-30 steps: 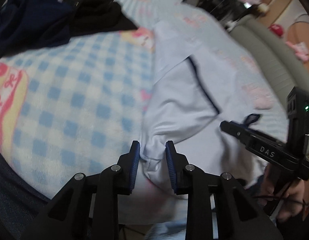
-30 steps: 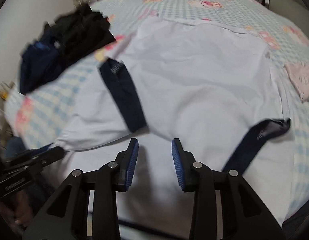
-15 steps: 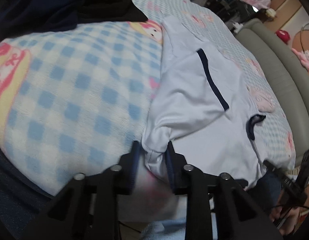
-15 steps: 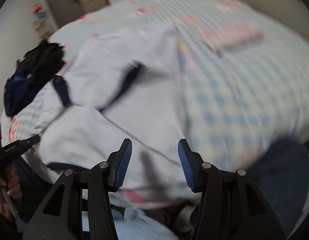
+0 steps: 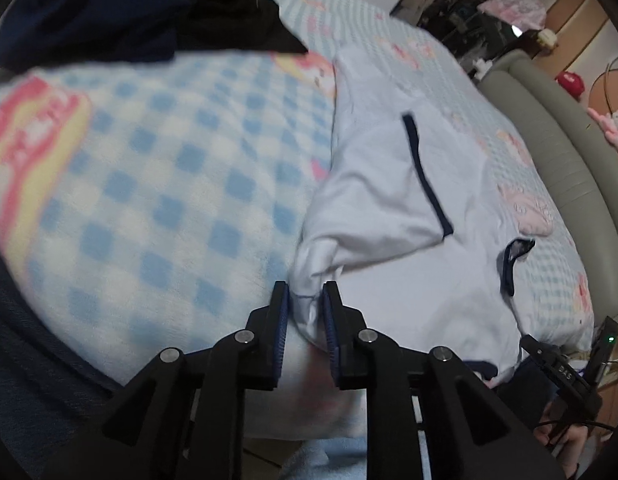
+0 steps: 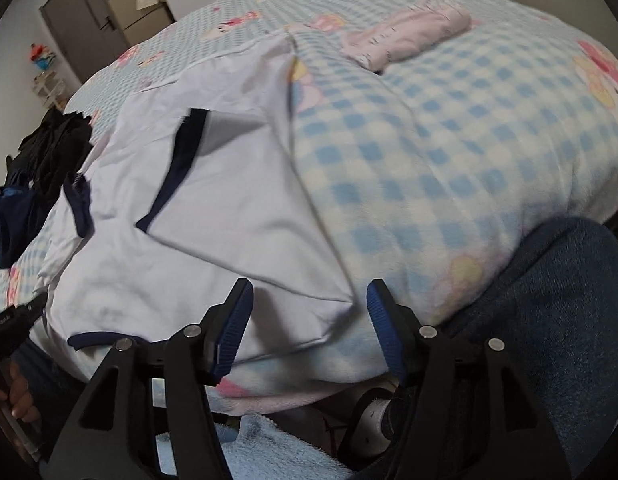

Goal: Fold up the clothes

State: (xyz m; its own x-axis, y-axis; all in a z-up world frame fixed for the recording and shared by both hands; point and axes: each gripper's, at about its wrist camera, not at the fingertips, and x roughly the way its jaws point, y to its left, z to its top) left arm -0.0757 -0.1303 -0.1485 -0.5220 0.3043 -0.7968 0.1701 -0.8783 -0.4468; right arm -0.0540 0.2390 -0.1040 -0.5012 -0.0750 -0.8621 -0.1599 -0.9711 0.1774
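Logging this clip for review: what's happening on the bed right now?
A person is folding a white shirt with navy trim on a blue checked blanket. The left gripper is shut on the shirt's near corner. The right gripper is open, with the shirt's opposite near corner between its fingers, not gripped. Both sleeves are folded inward. A dark clothes pile and a folded pink garment lie nearby.

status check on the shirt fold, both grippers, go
Left gripper shut on white shirt corner. Right gripper open, astride the shirt's near right corner. Both sleeves folded in. Pink garment and dark clothes pile lie apart from the shirt.
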